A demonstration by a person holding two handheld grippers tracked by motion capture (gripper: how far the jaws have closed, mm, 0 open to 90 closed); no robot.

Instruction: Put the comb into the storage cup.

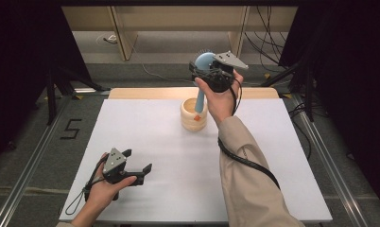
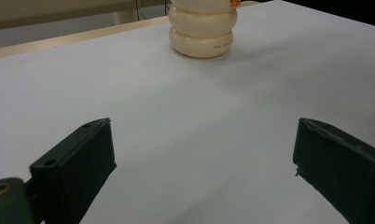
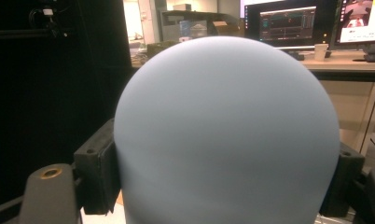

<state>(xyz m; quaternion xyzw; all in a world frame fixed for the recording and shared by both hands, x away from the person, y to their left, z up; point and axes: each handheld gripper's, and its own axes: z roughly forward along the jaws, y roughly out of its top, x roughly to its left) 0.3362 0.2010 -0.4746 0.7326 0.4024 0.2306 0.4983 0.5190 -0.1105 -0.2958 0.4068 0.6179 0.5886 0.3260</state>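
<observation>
A light-blue brush (image 1: 203,64) — rounded head up, dark bristles showing behind the head — is clamped at its head by the right gripper (image 1: 208,72), which is held above the far middle of the white table (image 1: 145,137). In the right gripper view the blue head (image 3: 227,135) is seen wedged between the two black jaws, both pads pressed against its sides. The brush's handle slants down into a cream ribbed holder (image 1: 194,116) standing on the table's far half, and an orange tag (image 1: 197,115) is seen on the handle at the holder's rim.

The left gripper (image 1: 137,166) is held low over the near left part of the table, well apart from the holder; its jaws are spread wide with nothing between them — the holder (image 2: 203,30) is seen far ahead of them.
</observation>
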